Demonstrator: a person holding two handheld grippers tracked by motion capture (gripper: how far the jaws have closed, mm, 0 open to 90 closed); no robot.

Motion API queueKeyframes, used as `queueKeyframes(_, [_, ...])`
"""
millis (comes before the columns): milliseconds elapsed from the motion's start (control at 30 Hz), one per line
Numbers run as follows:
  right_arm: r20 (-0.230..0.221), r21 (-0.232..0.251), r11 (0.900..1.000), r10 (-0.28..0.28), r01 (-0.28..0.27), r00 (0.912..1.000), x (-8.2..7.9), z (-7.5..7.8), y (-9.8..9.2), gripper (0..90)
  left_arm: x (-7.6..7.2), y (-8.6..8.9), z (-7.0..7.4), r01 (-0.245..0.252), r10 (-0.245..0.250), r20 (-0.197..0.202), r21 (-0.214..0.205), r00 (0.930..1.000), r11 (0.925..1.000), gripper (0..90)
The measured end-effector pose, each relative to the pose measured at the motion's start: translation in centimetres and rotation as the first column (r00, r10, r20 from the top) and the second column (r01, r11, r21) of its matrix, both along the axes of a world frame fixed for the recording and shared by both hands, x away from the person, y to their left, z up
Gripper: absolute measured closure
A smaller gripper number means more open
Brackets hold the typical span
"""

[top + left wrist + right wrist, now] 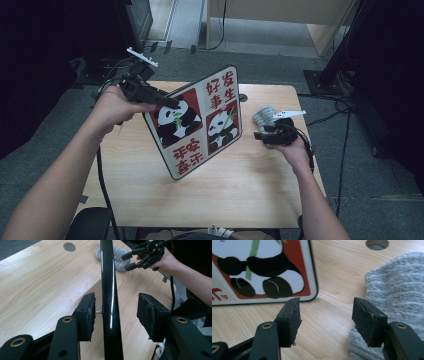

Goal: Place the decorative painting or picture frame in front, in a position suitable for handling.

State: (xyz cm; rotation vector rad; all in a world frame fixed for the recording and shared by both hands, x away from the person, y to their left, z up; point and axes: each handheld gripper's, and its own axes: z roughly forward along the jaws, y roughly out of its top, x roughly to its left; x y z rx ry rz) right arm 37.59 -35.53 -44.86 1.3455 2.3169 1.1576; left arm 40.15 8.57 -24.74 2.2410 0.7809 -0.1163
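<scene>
A flat board (200, 120) printed with two pandas and red characters stands tilted on its lower edge on the wooden table (250, 200). My left gripper (172, 104) reaches over its upper left edge. In the left gripper view the board's black edge (108, 290) runs up between the open jaws of my left gripper (118, 315): the left pad (88, 315) is close beside it and the right pad stands well clear. My right gripper (261, 135) (327, 317) hovers open to the right of the board (262, 270), with nothing between its jaws, next to a grey cloth (263, 116) (394, 287).
A round cable hole (243, 97) sits near the table's far edge. Black stands and cables (345, 107) lie on the floor at both far corners. A dark chair (90, 222) sits at the near left. The person's right hand and gripper (128, 261) show far off by the cloth (117, 257).
</scene>
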Motion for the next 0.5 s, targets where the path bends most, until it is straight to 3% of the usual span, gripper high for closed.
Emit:
queueKeyframes(267, [0.038, 0.008, 0.9987, -0.051, 0.05, 0.998, 0.8, 0.5, -1.2, 40.1, -0.9, 1.1, -0.2, -0.003, 0.003, 0.021, -0.025, 0.9998, 0.9997, 46.5])
queueKeyframes(500, [0.062, -0.018, 0.9948, -0.099, 0.1, 0.9932, 2.2, 0.9, -2.7, 40.1, -1.5, 1.7, -0.5, -0.004, 0.006, 0.04, -0.049, 0.9992, 0.9988, 44.4])
